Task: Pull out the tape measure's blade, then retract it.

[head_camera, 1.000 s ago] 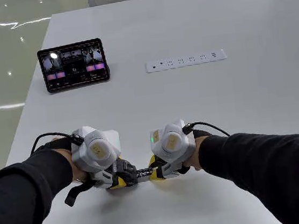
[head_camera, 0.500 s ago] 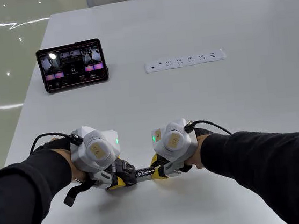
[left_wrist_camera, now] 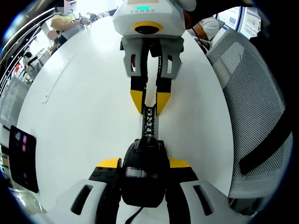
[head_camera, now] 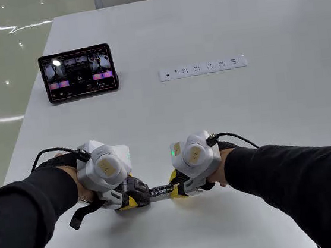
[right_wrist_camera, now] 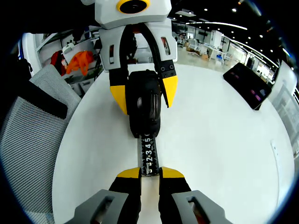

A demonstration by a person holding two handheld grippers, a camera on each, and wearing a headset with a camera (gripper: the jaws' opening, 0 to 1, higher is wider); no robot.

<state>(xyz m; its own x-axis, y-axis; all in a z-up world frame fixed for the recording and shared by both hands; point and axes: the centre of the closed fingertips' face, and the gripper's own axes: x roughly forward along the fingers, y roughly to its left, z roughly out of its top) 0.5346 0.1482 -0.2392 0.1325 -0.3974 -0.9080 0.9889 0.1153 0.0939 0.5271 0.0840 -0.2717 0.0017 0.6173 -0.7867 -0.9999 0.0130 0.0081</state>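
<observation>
**Short stretch of blade drawn out between two clamped grippers**

The tape measure has a chunky, rounded black case. Its blade is a thin, flat black strip printed with white numerals. The table under it is smooth, matte white.

The left gripper has its yellow-tipped jaws clenched on the sides of the case. The right gripper has its jaws closed almost fully, pinching the blade's end.

The tape measure sits at the near edge of the table. Its long axis runs left to right, with the case on the left and the blade pointing right. A dark tablet and a white power strip lie well apart, farther back.
</observation>
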